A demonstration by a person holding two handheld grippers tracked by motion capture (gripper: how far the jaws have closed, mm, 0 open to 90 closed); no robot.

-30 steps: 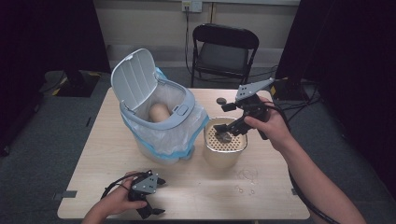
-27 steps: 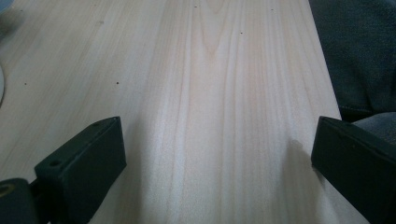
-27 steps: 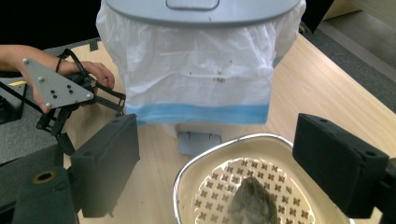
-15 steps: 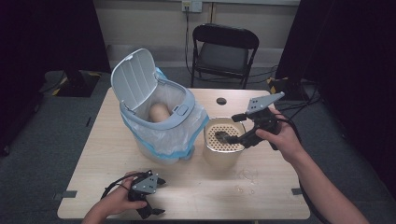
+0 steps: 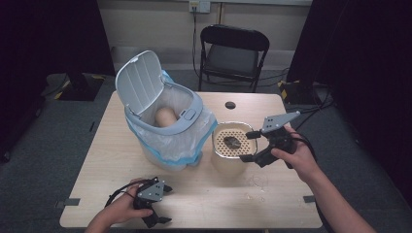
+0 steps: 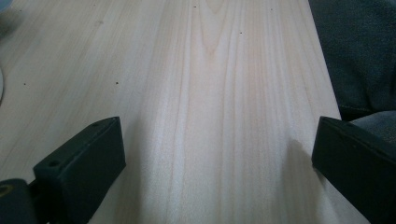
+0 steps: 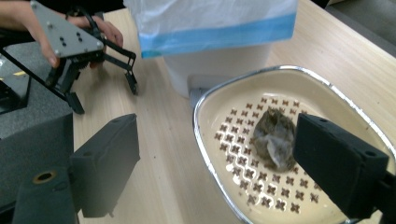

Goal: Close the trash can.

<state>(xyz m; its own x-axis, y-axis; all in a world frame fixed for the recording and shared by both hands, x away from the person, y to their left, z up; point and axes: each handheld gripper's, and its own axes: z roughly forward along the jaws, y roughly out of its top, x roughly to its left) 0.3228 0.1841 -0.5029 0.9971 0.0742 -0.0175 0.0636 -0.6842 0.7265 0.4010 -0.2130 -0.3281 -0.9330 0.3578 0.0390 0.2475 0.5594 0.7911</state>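
Pale wood table (image 5: pixel 121 199), dark curtains all round and a black folding chair (image 5: pixel 234 53) parked behind it, so a pretty bare setup. What's being gone after looks to be the crumpled grey-brown wad (image 7: pixel 275 137), maybe a wet tissue or food scrap, hard to tell, which is sat on the perforated strainer insert of a cream container (image 5: pixel 232 148) with a shiny metal rim. That container is placed just right of a small white bin (image 5: pixel 167 124), touching it or nearly so. The bin's flip lid is propped open and a white liner with a blue band is draped over its rim, presumably so scraps can be dropped straight in; something tan and rounded is already lying inside.

Right gripper (image 5: pixel 252 145) is held at the container's right edge with its jaws spread wide and nothing between them, angled toward the wad, so a pick-up seems to be lined up but isn't made yet. Left gripper (image 5: pixel 156 206) is parked low at the near edge of the table, jaws also apart over bare wood, probably just kept out of the way.
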